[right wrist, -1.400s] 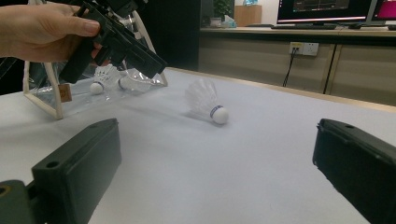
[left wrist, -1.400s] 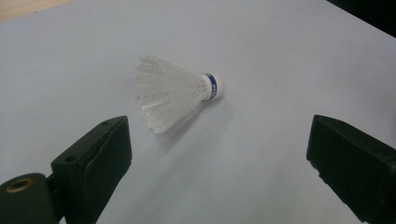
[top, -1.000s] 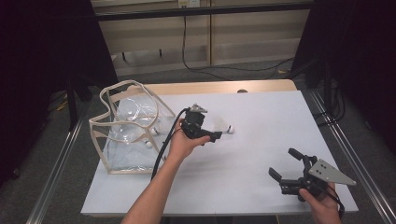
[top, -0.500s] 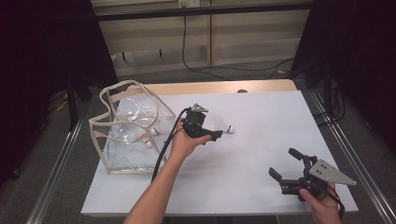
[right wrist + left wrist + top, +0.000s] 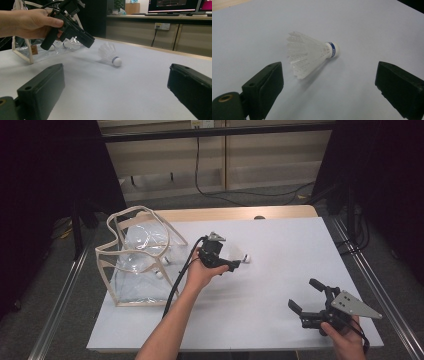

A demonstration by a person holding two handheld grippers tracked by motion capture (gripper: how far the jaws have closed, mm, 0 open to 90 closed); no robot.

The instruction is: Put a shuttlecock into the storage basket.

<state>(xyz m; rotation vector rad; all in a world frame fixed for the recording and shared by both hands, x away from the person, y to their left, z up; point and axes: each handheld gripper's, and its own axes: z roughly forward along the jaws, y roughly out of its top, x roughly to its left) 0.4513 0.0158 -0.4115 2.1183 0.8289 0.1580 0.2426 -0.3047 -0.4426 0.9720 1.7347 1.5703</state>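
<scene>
Approaching: left hand-held gripper (image 5: 329, 92) released, jaws wide.
Shuttlecock (image 5: 312, 53): lying on the white surface (image 5: 280, 250), just ahead.
Tip: straddle the skirt, close gently.
Right hand-held gripper (image 5: 312, 307): released, idle.

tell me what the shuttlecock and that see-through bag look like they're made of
Shuttlecock: the white skirt looks like moulded plastic, going by its ribbed lattice, with a smooth rounded white cap and blue band; the cap material is unclear. Bag: clear glossy film, probably vinyl, showing glare and wrinkles, edged in beige trim that looks like fabric.
</scene>
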